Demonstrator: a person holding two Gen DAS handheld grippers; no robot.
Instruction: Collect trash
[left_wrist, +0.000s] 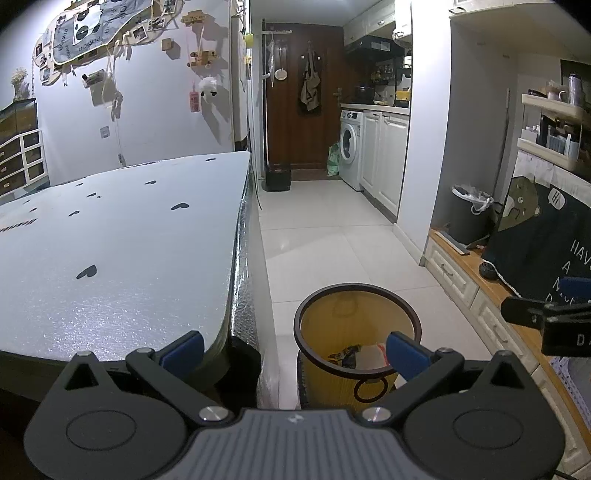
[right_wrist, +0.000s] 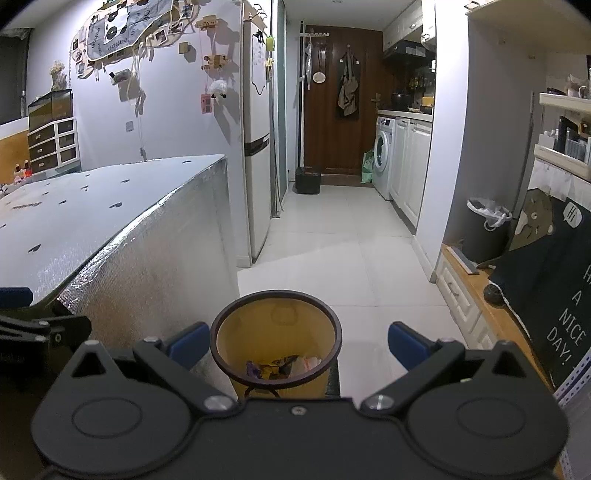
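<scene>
Left claw (left_wrist: 295, 349) is spread wide and holds nothing; its blue fingertips (left_wrist: 184, 350) frame the corner of the worktop and a bin. Right claw (right_wrist: 295, 345) is equally wide apart and empty, its tip also showing at the right edge of the left view.

From left to right: a worktop (left_wrist: 110, 251) under a pale cover printed with small dark hearts, its side wrapped in silvery foil (right_wrist: 159, 273). Just beside its near corner, on the white tiled floor (left_wrist: 332, 236), stands a yellow bin (right_wrist: 275, 343) with a dark rim. Crumpled wrappers (right_wrist: 280, 367) lie at its bottom. The bin sits below and between the right claw's fingers, nothing covering its mouth.

Further right, a low wooden bench (left_wrist: 491, 288) with white drawers carries a dark cushion (right_wrist: 554, 295) with a bear picture and a grey bin lined with a white bag (right_wrist: 485, 229). Down the hallway are a fridge (right_wrist: 256, 147), a brown door (right_wrist: 340, 103) and a washing machine (right_wrist: 384, 155).
</scene>
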